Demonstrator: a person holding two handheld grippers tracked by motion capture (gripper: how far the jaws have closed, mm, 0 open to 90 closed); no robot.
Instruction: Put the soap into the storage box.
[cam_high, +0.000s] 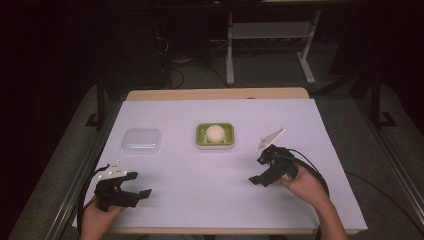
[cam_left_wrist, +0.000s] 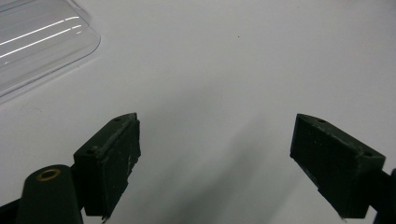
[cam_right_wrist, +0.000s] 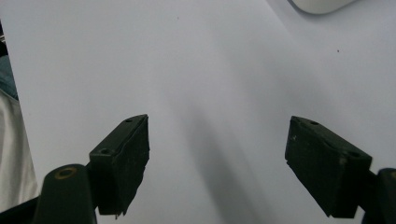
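Note:
A green tray (cam_high: 200, 136) holding a white ball (cam_high: 215, 133) sits mid-table on the white sheet (cam_high: 210, 195). To its left lies a clear plastic lid (cam_high: 141, 140), whose corner shows at the top left of the left gripper view (cam_left_wrist: 37, 42). My left gripper (cam_high: 139, 184) rests near the front left edge, jaws wide open over bare sheet (cam_left_wrist: 215, 158). My right gripper (cam_high: 258, 170) hovers right of centre, open too, with nothing between its jaws (cam_right_wrist: 217, 158). A pale rounded edge (cam_right_wrist: 320, 4) peeks in at the top of the right gripper view.
The wooden table edge (cam_high: 215, 94) runs along the back. Black cables trail from both grippers. A white metal stand (cam_high: 230, 50) and dark floor lie beyond the table. The person's clothing (cam_right_wrist: 11, 154) shows past the sheet's edge in the right gripper view.

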